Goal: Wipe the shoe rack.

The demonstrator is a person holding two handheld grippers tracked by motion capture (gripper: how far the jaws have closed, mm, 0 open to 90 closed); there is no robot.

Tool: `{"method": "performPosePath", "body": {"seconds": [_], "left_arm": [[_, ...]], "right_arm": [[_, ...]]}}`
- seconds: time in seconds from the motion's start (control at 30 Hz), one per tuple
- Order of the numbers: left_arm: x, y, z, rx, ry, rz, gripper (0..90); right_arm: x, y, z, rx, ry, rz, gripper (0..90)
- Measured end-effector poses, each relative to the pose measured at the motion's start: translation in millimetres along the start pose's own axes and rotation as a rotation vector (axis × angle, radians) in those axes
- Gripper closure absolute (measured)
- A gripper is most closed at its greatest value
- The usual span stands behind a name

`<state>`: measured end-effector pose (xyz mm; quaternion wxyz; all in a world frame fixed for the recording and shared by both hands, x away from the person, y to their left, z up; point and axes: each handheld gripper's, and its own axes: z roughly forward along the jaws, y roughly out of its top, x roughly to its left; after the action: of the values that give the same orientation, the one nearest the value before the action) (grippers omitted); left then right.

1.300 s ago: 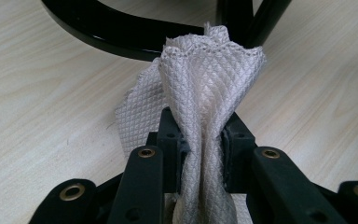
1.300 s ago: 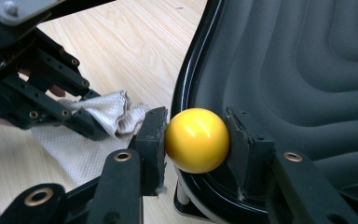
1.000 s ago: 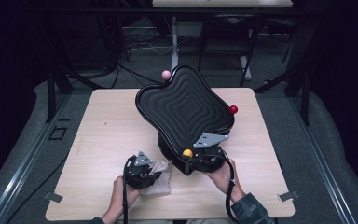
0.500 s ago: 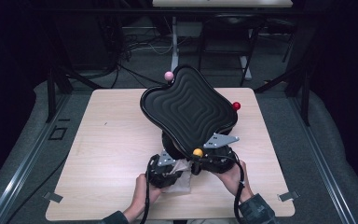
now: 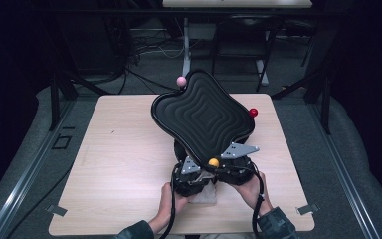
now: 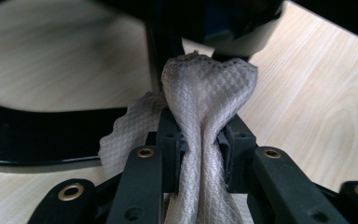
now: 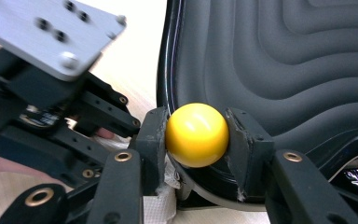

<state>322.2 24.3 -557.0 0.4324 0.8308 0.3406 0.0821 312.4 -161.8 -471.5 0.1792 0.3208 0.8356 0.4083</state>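
Left claw (image 6: 199, 140): clenched on a pinched fold of pale waffle-weave cloth (image 6: 205, 93), low at the tabletop's (image 5: 119, 149) near edge.
Right claw (image 7: 196, 135): clamped on the yellow ball (image 7: 196, 134) at the rim of the black ridged tray (image 5: 204, 117), which is held tilted above the cloth.
Other knobs: pink ball (image 5: 181, 81), red ball (image 5: 253, 112) on the tray's edge.
Writing: none readable.

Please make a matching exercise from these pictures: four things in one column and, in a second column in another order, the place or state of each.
Things:
1. yellow ball
2. cloth
3. pink ball
4. red ball

Places or states:
A. pinched in the left gripper
B. at the black tray's far corner
C. clamped in the right gripper
D. at the tray's right corner

Pairs: 1-C, 2-A, 3-B, 4-D
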Motion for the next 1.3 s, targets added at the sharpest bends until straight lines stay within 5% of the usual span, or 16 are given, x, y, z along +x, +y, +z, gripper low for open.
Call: {"method": "performPosePath", "body": {"seconds": [0.37, 0.6, 1.03, 1.3], "left_arm": [[6.6, -8.0, 10.8, 0.059, 0.025, -0.002, 75.5], [-2.3, 0.8, -5.4, -0.016, 0.011, 0.010, 75.4], [-5.0, -2.0, 19.4, 0.044, 0.005, 0.018, 76.8], [-0.4, -7.7, 2.1, 0.016, 0.020, 0.019, 76.8]], "right_arm": [[-2.7, -0.7, -1.5, 0.005, 0.005, -0.009, 60.0], [-5.2, -1.6, -4.0, 0.011, 0.015, -0.013, 60.0], [-10.9, -5.8, -9.4, 0.015, 0.014, -0.012, 60.0], [-11.0, -7.8, -8.0, -0.011, 0.013, -0.004, 60.0]]}}
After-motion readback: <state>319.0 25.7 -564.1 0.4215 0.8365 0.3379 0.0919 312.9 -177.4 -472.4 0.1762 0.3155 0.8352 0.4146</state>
